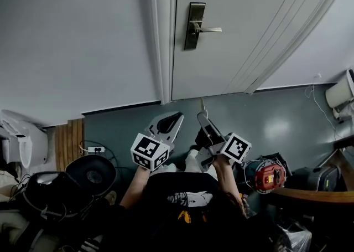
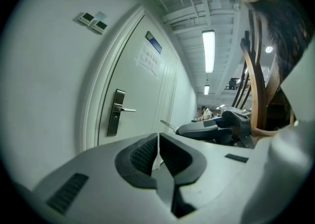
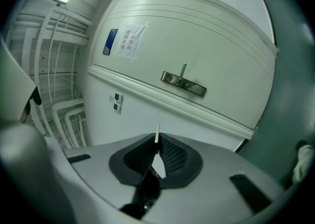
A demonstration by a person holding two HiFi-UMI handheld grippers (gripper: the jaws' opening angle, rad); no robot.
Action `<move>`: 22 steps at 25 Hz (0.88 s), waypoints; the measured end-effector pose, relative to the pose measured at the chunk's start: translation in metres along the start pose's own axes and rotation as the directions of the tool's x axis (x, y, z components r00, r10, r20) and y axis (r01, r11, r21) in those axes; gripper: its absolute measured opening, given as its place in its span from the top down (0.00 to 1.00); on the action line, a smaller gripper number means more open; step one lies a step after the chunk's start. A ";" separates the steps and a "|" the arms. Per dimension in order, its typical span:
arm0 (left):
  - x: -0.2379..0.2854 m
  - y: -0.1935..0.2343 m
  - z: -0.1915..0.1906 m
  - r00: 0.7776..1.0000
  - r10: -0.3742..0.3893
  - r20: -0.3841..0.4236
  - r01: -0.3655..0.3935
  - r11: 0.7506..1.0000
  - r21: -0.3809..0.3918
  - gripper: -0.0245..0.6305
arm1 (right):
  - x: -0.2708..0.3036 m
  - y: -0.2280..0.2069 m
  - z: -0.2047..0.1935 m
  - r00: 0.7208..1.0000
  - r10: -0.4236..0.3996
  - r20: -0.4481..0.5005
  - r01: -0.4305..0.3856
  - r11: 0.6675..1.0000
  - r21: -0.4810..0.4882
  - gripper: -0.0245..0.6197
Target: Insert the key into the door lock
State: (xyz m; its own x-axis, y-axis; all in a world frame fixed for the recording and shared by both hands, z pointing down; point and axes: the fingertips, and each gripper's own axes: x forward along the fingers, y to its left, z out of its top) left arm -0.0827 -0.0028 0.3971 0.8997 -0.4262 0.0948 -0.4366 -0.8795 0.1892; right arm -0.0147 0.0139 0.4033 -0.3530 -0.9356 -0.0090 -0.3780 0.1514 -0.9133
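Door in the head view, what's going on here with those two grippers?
A person faces a closed door with a gripper in each hand. The right gripper is shut on a thin key, whose blade sticks out past the jaws toward the door. The left gripper is shut on nothing. Both are held low, away from the lock plate and its lever handle, so the key is not in yet.

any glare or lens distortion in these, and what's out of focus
Head view: mild bending, a soft sheen on the floor. Left gripper view: fisheye bows the door, the ceiling light is blown out, the near jaws look soft. Right gripper view: dark corners, the door curves; the key looks fairly sharp.
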 end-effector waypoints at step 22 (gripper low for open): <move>0.125 0.090 0.015 0.989 0.143 -0.030 -0.143 0.990 -0.004 0.94 | 0.101 -0.072 0.110 0.993 0.038 -0.109 -0.035 0.999 0.028 0.93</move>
State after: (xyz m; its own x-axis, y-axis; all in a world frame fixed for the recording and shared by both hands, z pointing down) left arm -0.0093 -0.1389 0.4114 0.8273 -0.5413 0.1501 -0.5611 -0.8085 0.1773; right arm 0.0709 -0.1268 0.4236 -0.4585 -0.8887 0.0006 -0.3410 0.1753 -0.9236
